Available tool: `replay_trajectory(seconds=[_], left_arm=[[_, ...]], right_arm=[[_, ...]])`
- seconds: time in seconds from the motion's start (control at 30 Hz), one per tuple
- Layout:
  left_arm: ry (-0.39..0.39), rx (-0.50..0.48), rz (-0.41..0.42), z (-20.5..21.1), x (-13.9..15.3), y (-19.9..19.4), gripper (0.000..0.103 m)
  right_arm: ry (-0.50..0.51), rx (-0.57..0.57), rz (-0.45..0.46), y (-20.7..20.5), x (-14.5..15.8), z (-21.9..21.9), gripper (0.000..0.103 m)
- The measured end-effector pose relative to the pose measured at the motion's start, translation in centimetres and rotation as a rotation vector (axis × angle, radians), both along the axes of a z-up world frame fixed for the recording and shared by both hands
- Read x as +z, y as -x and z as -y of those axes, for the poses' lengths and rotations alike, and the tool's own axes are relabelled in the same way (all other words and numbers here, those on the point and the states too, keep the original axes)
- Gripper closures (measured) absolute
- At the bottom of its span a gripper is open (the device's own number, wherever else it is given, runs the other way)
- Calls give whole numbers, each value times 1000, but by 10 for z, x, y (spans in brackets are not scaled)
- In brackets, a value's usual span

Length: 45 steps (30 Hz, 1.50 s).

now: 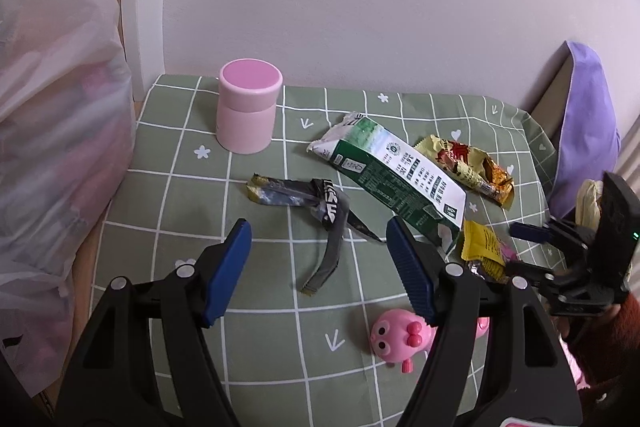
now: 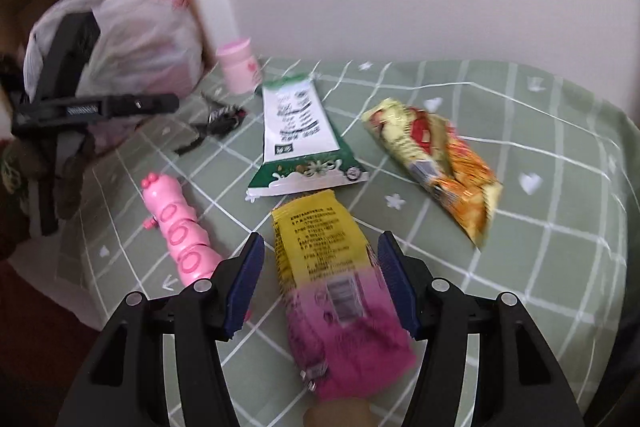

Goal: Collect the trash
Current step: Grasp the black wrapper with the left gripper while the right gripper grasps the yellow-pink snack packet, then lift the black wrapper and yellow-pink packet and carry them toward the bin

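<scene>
My left gripper (image 1: 319, 233) is open above a crumpled black and grey wrapper (image 1: 316, 205) on the green checked cloth (image 1: 200, 187). A flattened green and white carton (image 1: 394, 173) lies to its right, with a yellow and red snack bag (image 1: 466, 163) beyond. My right gripper (image 2: 320, 247) is open, its fingers on either side of a yellow and pink wrapper (image 2: 324, 267) that lies on the cloth (image 2: 540, 227). The carton (image 2: 300, 131) and the snack bag (image 2: 436, 159) lie ahead of it. The right gripper also shows in the left wrist view (image 1: 520, 247), by the yellow wrapper (image 1: 482, 247).
A white plastic bag (image 1: 52, 127) hangs at the left, also in the right wrist view (image 2: 136, 31). A pink lidded jar (image 1: 247, 105) stands at the back left. A pink caterpillar toy (image 2: 180, 231) lies near the front edge. A purple cloth (image 1: 588, 123) is at the right.
</scene>
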State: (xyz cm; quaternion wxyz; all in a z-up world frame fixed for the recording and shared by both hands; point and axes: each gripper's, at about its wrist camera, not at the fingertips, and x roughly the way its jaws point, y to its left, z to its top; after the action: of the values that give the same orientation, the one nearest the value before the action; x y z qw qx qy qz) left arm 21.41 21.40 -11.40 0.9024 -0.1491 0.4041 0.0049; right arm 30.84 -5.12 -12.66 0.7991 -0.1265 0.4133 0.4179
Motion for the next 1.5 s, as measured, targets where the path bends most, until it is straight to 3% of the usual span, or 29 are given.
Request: replay_trajectory(seconds=[0.2, 0.3, 0.37, 0.6, 0.63, 0.73, 1.0, 1.27, 1.33, 1.5], left_arm=[[14, -10, 9, -4, 1, 4, 36], [13, -25, 8, -2, 0, 1, 35], [33, -58, -26, 0, -4, -7, 27], [-4, -34, -39, 6, -8, -29, 27], [-20, -34, -45, 8, -9, -33, 33], [-50, -42, -83, 14, -15, -46, 44], [-64, -65, -119, 27, -27, -58, 65], [-47, -27, -121, 25, -31, -68, 67], [-48, -19, -116, 27, -29, -68, 84], [-73, -45, -60, 48, -13, -52, 86]], right_arm=[[110, 2, -33, -16, -19, -12, 47], [81, -40, -49, -12, -20, 0, 47], [70, -73, -60, -6, -20, 8, 47], [55, -68, -78, 19, -20, 22, 50], [43, -72, -86, 22, -20, 24, 56], [21, -117, -103, 29, -18, 31, 61], [-11, -225, -72, 40, 6, 59, 64], [8, -267, -26, 54, 23, 82, 64], [3, -285, -20, 56, 26, 85, 64], [-23, -331, 5, 63, 39, 104, 64]])
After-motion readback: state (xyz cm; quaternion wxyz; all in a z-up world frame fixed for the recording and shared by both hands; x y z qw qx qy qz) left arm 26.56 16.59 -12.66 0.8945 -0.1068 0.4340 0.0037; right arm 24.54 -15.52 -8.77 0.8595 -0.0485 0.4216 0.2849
